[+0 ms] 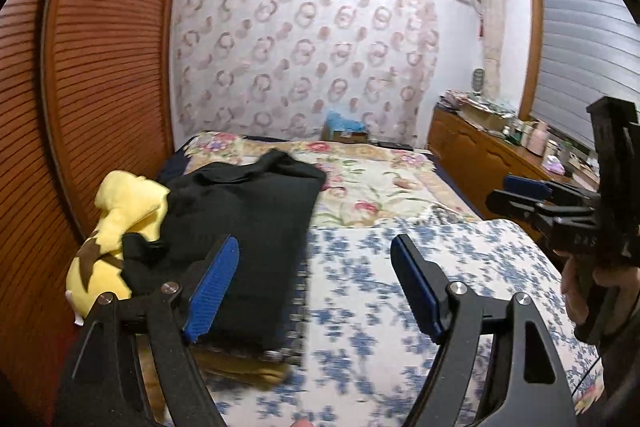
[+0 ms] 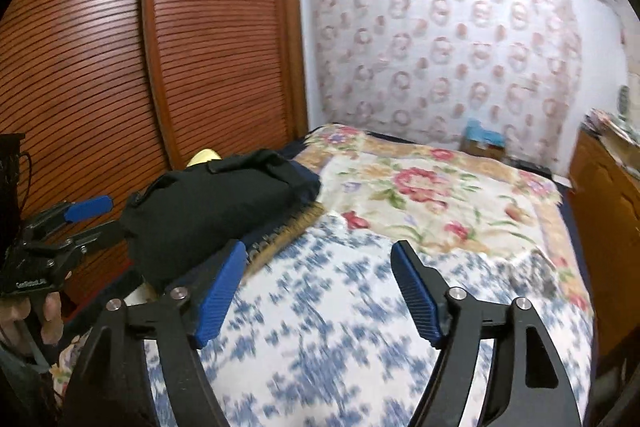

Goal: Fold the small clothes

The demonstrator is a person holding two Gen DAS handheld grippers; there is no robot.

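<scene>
A black garment (image 1: pixel 240 203) lies folded in a thick stack on the left side of the bed, seen from the other side as a black bundle (image 2: pixel 212 203). My left gripper (image 1: pixel 316 243) hovers open just right of the stack, with only the blue-flowered bedspread (image 1: pixel 380 287) between its blue pads. My right gripper (image 2: pixel 320 247) is open too, over the same bedspread (image 2: pixel 320 327), and holds nothing. Each view catches the other tool: the right gripper (image 1: pixel 504 193) at the right edge, the left gripper (image 2: pixel 100 219) at the left edge, both with jaws apart.
A yellow plush toy (image 1: pixel 124 211) leans against the stack's left side, next to the louvred wooden wardrobe (image 1: pixel 100 67). A flowered blanket (image 1: pixel 380 179) covers the far half of the bed. A cluttered wooden dresser (image 1: pixel 480 151) runs along the right. A person's hand (image 1: pixel 576 291) grips the right tool.
</scene>
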